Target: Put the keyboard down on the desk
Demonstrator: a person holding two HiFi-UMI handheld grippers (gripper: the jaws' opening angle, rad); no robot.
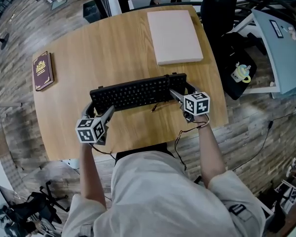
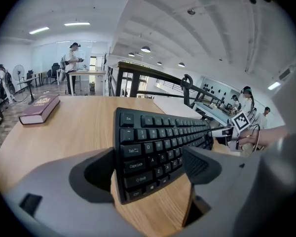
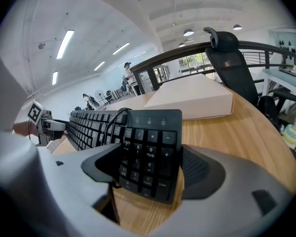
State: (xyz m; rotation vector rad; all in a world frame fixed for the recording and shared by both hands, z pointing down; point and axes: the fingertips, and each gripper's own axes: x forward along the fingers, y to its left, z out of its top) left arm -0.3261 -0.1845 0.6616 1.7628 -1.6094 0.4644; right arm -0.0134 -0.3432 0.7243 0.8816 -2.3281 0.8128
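left gripper (image 1: pixel 95 110), right gripper (image 1: pixel 181 90): grey shells, black jaw pads, white marker cubes (image 1: pixel 197 103); thin black cable (image 1: pixel 179 143) behind right gripper; pale short-sleeved shirt (image 1: pixel 158 191).

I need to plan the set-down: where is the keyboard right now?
In the head view the keyboard spans the near middle of the desk, its ends gripped by the left gripper and right gripper, the pink box beyond it.

Open-plan office: wooden desk (image 1: pixel 113 48), black office chair (image 3: pixel 228 58), ceiling strip lights (image 2: pixel 76 23).
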